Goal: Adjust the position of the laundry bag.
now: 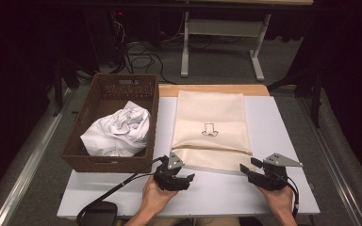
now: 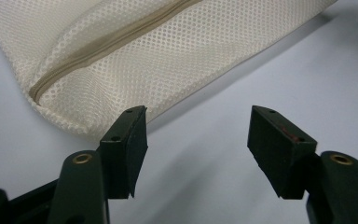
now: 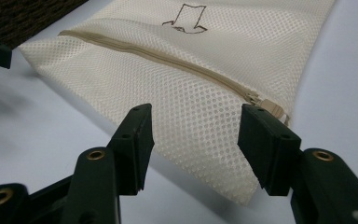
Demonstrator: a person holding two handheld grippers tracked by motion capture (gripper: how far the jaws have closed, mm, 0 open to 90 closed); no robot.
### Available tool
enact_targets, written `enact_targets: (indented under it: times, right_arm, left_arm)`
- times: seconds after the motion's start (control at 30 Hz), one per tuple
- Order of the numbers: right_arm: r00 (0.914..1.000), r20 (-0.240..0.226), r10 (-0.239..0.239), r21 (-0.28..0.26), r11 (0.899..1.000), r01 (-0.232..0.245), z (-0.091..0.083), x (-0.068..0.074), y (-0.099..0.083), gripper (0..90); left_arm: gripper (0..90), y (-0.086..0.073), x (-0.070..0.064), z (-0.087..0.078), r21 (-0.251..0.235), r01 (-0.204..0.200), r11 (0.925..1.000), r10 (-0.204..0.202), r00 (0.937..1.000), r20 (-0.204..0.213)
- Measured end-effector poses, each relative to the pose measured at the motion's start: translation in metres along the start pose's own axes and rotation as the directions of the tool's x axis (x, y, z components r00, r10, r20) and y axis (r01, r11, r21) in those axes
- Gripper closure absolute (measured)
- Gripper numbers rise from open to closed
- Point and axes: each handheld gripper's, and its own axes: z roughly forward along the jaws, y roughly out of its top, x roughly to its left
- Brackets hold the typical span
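Observation:
A cream mesh laundry bag (image 1: 211,117) lies flat on the white table (image 1: 275,127), with a small arrow print (image 1: 209,129) and a zip (image 1: 212,150) running across near its front edge. My left gripper (image 1: 188,179) rests open on the table just in front of the bag's near left corner (image 2: 74,116), jaws empty (image 2: 198,123). My right gripper (image 1: 243,169) is open at the near right corner, its jaws (image 3: 193,116) low over the mesh bag (image 3: 200,93), with the zip pull (image 3: 266,103) beside the right fingertip.
A brown wicker basket (image 1: 104,163) stands left of the bag and holds crumpled white cloth (image 1: 118,132). A black box (image 1: 99,214) on the left gripper's cable sits at the table's front left edge. Desk legs (image 1: 185,47) and cables lie on the floor beyond.

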Motion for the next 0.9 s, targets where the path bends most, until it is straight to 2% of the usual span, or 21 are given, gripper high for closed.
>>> enact_targets:
  times: [0.17, 0.23, 0.4, 0.5, 0.57, 0.63, 0.73, 0.8, 0.9]
  right_arm:
    - [0.9998, 0.003, -0.019, -0.002, 1.000, 0.019, 0.000, 0.002, 0.000, 46.0]
    - [0.9986, 0.023, -0.047, -0.016, 0.999, 0.048, -0.001, 0.003, 0.000, 47.1]
    - [0.9965, 0.043, -0.071, -0.013, 0.997, 0.072, -0.002, 0.005, 0.000, 47.2]
    - [0.9982, 0.045, -0.039, -0.007, 0.999, 0.039, -0.002, 0.003, 0.001, 46.5]
    - [0.9988, 0.047, -0.015, -0.010, 1.000, 0.015, -0.003, 0.001, 0.002, 46.7]
    - [0.9983, 0.057, -0.001, -0.026, 1.000, 0.002, -0.005, -0.001, 0.004, 47.1]
    - [0.9990, 0.040, 0.022, -0.041, 0.999, -0.020, -0.007, -0.004, 0.007, 46.5]
    - [0.9986, 0.036, 0.039, -0.034, 0.999, -0.038, -0.007, -0.005, 0.008, 46.3]
    - [0.9983, 0.029, 0.051, 0.006, 0.999, -0.051, -0.001, -0.009, 0.009, 45.1]
  left_arm:
    - [38.3, 0.000, 0.002, 0.001, 0.014, -0.003, 0.9999, 0.003, 0.9999, 0.016]
    - [37.8, 0.000, 0.003, 0.003, 0.029, 0.001, 0.9996, -0.002, 0.9997, 0.024]
    - [37.2, 0.002, 0.002, 0.001, 0.011, -0.013, 0.9998, 0.013, 0.9996, 0.024]
    - [37.6, 0.003, 0.004, -0.002, 0.000, -0.021, 0.9998, 0.021, 0.9996, 0.019]
    - [38.5, 0.006, 0.006, -0.003, -0.012, -0.018, 0.9998, 0.017, 0.9998, -0.004]
    - [38.9, 0.011, 0.007, -0.005, -0.015, -0.002, 0.9999, 0.002, 1.0000, -0.004]
    - [38.5, 0.016, 0.006, -0.009, -0.025, -0.021, 0.9995, 0.020, 0.9989, -0.042]
    - [37.8, 0.018, 0.006, -0.009, -0.020, -0.031, 0.9993, 0.030, 0.9982, -0.053]
    - [36.5, 0.022, 0.011, -0.005, -0.006, -0.011, 0.9999, 0.011, 0.9970, -0.077]
